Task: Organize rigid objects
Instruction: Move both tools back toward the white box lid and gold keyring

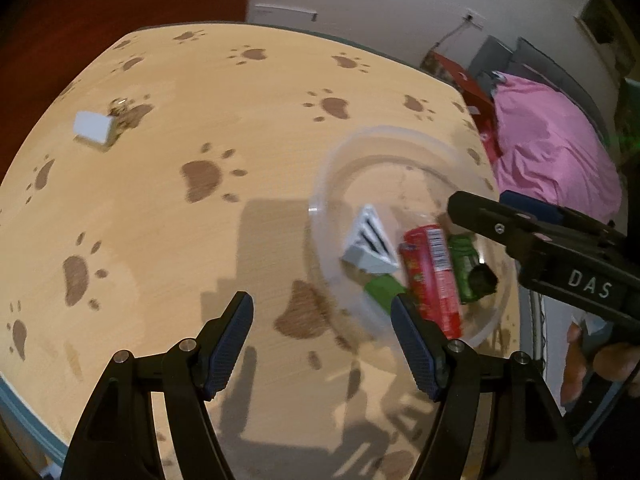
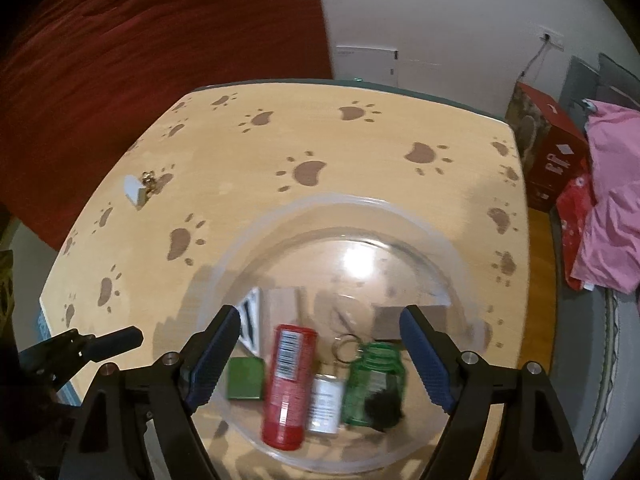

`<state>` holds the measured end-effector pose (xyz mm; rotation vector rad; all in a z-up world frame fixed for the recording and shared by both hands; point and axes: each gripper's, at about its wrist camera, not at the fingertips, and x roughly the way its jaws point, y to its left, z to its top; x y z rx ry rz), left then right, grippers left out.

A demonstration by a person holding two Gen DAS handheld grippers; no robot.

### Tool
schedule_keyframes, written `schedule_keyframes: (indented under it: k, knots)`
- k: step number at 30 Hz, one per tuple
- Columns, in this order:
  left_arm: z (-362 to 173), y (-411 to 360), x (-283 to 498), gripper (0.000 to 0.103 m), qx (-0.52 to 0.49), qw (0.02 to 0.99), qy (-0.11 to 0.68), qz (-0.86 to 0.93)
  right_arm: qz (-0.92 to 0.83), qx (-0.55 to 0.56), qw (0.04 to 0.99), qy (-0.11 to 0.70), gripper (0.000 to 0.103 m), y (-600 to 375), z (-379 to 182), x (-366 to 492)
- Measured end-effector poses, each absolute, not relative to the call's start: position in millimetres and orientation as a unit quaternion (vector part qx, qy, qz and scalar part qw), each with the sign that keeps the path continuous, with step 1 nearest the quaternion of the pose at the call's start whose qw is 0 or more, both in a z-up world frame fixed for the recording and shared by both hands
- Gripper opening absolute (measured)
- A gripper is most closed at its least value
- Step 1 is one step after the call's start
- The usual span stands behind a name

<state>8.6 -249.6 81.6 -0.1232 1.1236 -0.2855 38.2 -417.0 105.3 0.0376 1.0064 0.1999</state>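
A clear plastic bowl [image 1: 332, 184] [image 2: 440, 236] sits on the paw-print table [image 1: 256, 128] [image 2: 360, 152]. It holds a red tube [image 1: 432, 276] [image 2: 288, 384], a green bottle [image 1: 466, 264] [image 2: 374, 384], a green block [image 1: 382, 290] [image 2: 245, 378], a grey-white striped piece [image 1: 370, 240] [image 2: 251, 318] and a small white-labelled tin [image 2: 325, 404]. My left gripper [image 1: 322, 344] is open and empty over the table left of the bowl. My right gripper [image 2: 320, 356] [image 1: 472, 204] is open and empty above the bowl. A white block [image 1: 93, 127] [image 2: 134, 190] lies at the far left beside a small metal piece [image 1: 120, 106] [image 2: 148, 180].
A red curtain [image 2: 140, 60] hangs behind the table at the left. A red box [image 2: 556, 156] and pink cloth [image 1: 548, 144] [image 2: 612, 200] lie off the table's right edge. The wall [image 2: 440, 20] is behind.
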Motion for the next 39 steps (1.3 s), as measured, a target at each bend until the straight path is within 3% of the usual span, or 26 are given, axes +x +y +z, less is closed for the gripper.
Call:
schedule_keyframes:
  k: [16, 23, 39]
  knots:
    - [78.1, -135.2, 31.8, 0.072, -0.101, 0.843, 0.526, -0.038, 0.143, -0.002, 0.863, 0.485, 0.085, -339.9, 102.1, 53.9]
    - [76.8, -86.0, 70.6, 0.079, -0.102, 0.850, 0.517, -0.014, 0.146, -0.006, 0.855, 0.497, 0.085, -303.7, 92.7, 70.3]
    - [51.3, -41.8, 176.6, 0.079, -0.057, 0.852, 0.515, -0.077, 0.123, 0.000, 0.836, 0.535, 0.087, -244.5, 64.2, 107.9]
